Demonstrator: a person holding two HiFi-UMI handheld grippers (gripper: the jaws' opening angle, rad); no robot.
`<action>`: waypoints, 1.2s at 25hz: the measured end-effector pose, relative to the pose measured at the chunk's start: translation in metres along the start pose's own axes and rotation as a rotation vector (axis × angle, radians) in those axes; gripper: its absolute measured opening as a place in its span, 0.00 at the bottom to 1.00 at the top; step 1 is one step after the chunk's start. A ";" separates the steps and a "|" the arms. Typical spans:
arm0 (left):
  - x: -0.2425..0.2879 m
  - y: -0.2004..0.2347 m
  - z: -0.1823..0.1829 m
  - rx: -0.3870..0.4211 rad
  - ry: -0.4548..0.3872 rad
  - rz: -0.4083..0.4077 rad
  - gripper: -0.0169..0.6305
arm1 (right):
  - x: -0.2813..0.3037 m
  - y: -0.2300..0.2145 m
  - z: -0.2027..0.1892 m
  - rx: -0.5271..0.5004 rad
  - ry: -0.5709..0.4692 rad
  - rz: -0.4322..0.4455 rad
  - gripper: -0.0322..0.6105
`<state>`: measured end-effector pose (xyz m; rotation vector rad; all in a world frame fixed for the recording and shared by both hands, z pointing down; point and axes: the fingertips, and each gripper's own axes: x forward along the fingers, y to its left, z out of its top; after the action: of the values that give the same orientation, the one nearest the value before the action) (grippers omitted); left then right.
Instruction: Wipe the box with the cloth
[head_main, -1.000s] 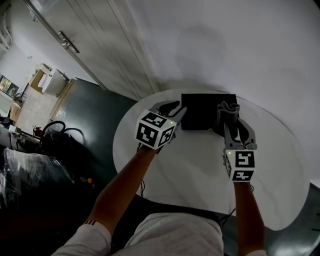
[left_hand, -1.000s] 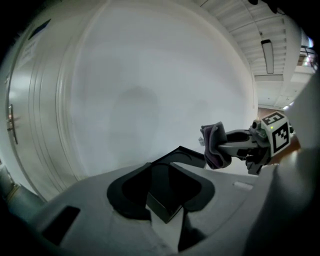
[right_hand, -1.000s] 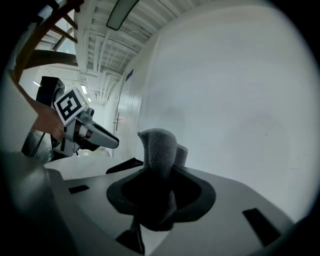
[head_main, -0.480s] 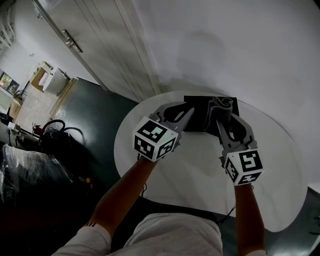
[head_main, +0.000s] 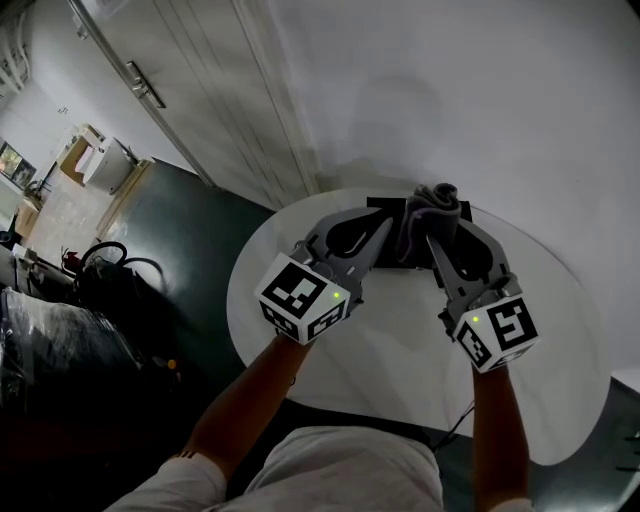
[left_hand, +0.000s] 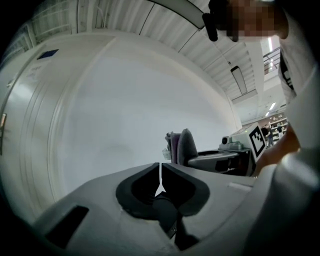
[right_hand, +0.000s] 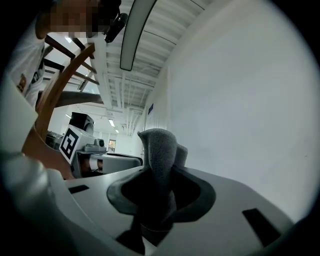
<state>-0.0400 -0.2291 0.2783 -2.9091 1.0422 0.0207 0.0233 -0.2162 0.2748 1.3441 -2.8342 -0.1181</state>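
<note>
A second ago our left gripper (head_main: 384, 228) stands with its jaws spread at the left edge of the box (head_main: 390, 255). Since then its jaws have just been closing, and now they meet along a thin line with nothing between them. Both grippers sit higher and nearer to us than before, and their marker cubes loom larger in the head view. Our right gripper (head_main: 449, 233) is clamped on the cloth (head_main: 433, 205), as it was earlier. Back then the cloth lay bunched on the right part of the box. Now it stands up in a fold out of the jaws, over the far edge of the box, and the right gripper view shows only wall behind it. The box itself has not shifted: it lies flat on the far part of the round table (head_main: 400, 350), just short of the far rim. The white wall (head_main: 480, 90) rises right behind that rim, so there is little room beyond the box. The near half of the table is bare and gives us space to draw back. Past the left rim the surface drops away to a dark floor (head_main: 190, 220), and a door (head_main: 190, 90) stands well apart beyond it.
</note>
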 end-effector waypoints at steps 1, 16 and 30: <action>-0.001 -0.002 0.002 0.008 -0.006 -0.001 0.07 | 0.000 0.001 0.003 0.004 -0.008 0.008 0.21; -0.015 -0.014 0.024 0.020 -0.087 -0.017 0.05 | -0.005 0.010 0.026 0.012 -0.094 0.056 0.21; -0.017 -0.016 0.028 0.027 -0.089 -0.010 0.05 | -0.014 0.011 0.027 0.005 -0.108 0.031 0.21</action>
<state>-0.0422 -0.2044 0.2517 -2.8602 1.0065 0.1340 0.0228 -0.1970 0.2489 1.3343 -2.9437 -0.1890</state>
